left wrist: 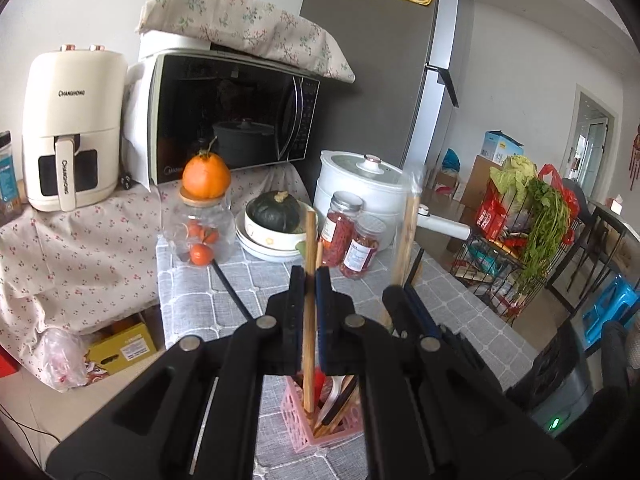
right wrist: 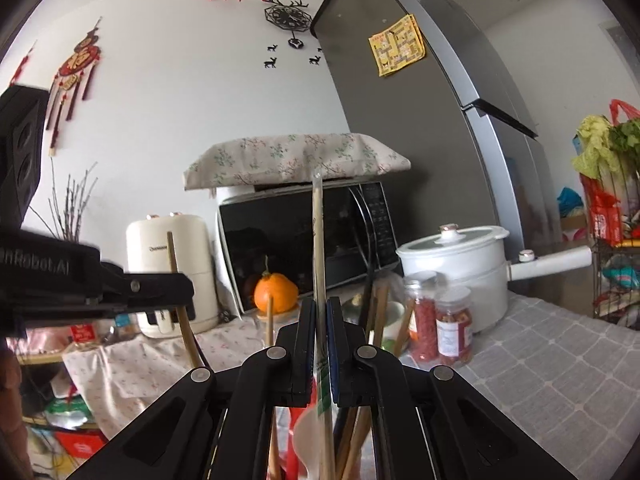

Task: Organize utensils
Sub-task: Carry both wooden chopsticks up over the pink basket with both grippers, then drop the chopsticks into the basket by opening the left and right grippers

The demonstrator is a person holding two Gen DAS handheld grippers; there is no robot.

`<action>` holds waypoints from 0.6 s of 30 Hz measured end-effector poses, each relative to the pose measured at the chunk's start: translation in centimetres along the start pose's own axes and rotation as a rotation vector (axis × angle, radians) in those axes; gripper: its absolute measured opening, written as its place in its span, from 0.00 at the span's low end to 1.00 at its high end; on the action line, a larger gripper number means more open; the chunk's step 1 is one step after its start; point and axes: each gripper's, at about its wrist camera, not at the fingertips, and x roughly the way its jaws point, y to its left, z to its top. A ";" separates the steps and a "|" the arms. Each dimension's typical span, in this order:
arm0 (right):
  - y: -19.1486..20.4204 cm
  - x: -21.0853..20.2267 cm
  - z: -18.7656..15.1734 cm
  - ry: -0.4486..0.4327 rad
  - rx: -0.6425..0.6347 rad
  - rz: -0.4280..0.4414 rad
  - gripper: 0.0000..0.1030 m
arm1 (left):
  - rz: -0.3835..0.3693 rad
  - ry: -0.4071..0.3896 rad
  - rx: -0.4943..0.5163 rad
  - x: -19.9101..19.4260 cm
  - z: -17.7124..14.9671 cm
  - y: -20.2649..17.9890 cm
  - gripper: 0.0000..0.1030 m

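Note:
My left gripper (left wrist: 311, 280) is shut on a single wooden chopstick (left wrist: 309, 320) held upright; its lower end is inside the pink utensil basket (left wrist: 298, 420) on the grey checked tablecloth. The basket holds a white spoon (left wrist: 334, 394), more chopsticks and a red item. My right gripper (right wrist: 319, 312) is shut on a pair of chopsticks in a clear plastic sleeve (right wrist: 319, 248), also upright above the basket. The right gripper also shows in the left wrist view (left wrist: 404, 292), just right of the left one. The left gripper shows at the left of the right wrist view (right wrist: 168, 292).
Behind the basket stand a glass jar (left wrist: 202, 232) with an orange on its lid, a bowl with a green squash (left wrist: 276, 216), two jars of red berries (left wrist: 352, 240) and a white pot (left wrist: 360, 188). A microwave (left wrist: 232, 116), an air fryer (left wrist: 70, 128) and a vegetable rack (left wrist: 520, 232) surround the table.

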 end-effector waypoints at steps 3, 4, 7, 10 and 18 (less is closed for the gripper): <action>0.4 -0.9 -1.7 0.012 -0.027 -0.012 0.07 | -0.012 0.023 -0.009 0.4 -0.3 0.0 0.06; 0.4 -1.3 -2.0 0.020 -0.030 -0.011 0.07 | -0.016 0.032 -0.009 0.5 -0.4 -0.1 0.06; 0.2 -2.2 -2.3 0.047 -0.013 -0.001 0.19 | -0.016 0.042 -0.013 0.4 -0.5 -0.3 0.07; -0.7 -2.9 -1.3 0.066 0.006 0.007 0.27 | -0.016 0.048 -0.055 0.0 -0.2 0.0 0.24; -4.4 -4.7 3.5 0.144 0.007 -0.015 0.53 | 0.065 0.068 -0.127 -2.4 -0.1 -1.0 0.67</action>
